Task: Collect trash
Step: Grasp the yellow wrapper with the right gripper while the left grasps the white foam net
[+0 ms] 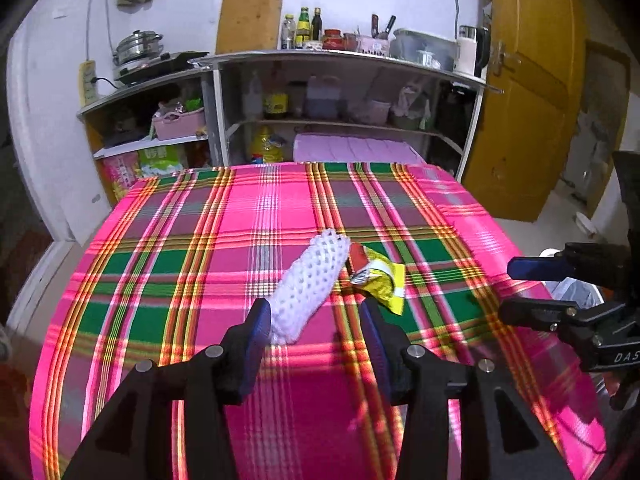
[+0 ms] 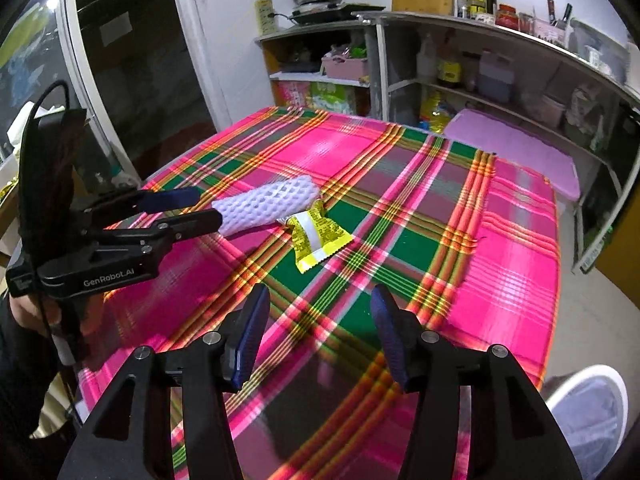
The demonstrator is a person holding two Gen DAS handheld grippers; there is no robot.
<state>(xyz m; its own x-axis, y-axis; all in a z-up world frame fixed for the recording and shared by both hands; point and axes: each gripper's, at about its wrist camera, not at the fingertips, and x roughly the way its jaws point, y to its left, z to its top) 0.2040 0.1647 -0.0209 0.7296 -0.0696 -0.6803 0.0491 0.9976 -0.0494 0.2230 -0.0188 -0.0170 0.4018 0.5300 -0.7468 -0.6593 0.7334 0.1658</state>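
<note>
Lowest in the left wrist view, the left gripper (image 1: 316, 316) stands spread, its 2 fingers straddling the near end of a white foam net (image 1: 306, 286); whether the left pad touches the net cannot be told. Lowest in the right wrist view, the right gripper (image 2: 320, 304) is likewise spread, holding nothing above the plaid cloth (image 2: 400, 240). At mid-frame the net lies flat on the pink, green and yellow cloth, with a yellow wrapper (image 1: 378, 280) just to its right. Beyond the table's far edge, in the upper half, steel shelves (image 1: 344, 124) carry bottles and tubs. A steel pot (image 1: 138, 46) sits upper left and a yellow door (image 1: 520, 92) upper right.
</note>
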